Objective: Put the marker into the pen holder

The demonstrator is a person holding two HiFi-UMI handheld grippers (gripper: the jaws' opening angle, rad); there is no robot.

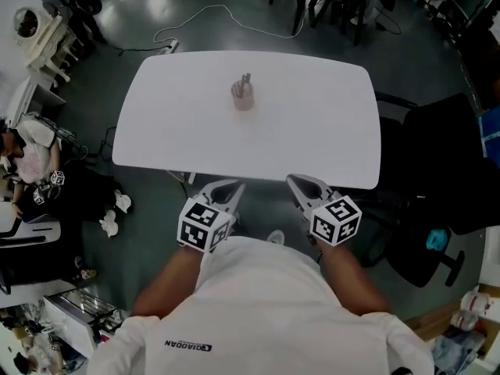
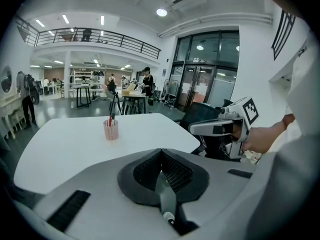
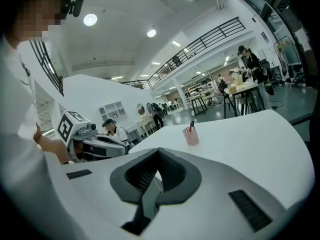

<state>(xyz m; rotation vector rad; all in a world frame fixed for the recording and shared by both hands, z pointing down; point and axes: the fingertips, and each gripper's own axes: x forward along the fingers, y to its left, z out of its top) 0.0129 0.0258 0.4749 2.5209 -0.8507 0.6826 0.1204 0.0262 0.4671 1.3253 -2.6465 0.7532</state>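
Open hall with a grey polished floor, a railed balcony and glass doors lies around a white table (image 1: 312, 123). Far off to the left gripper's outer side, the floor is crowded with bags and clutter. The left gripper (image 1: 225, 192) is held low before the person's white shirt, its tips at the table's near edge. In its own view the ribbed pads are pressed together, with nothing clamped between them.

Ahead of both grippers, well out on the tabletop and a little nearer the left gripper's line, stands the pink see-through pen holder (image 1: 243, 96). The marker (image 2: 110, 119), red-bodied, stands upright inside it, with its top above the rim. The holder is well apart from both grippers.

The right gripper (image 1: 303, 187) is held just beside the left one at the same height, its tips also at the table's near edge. It is clenched too, pads meeting on nothing. Beyond its outer side a black office chair (image 1: 437, 162) stands against the table's right end.
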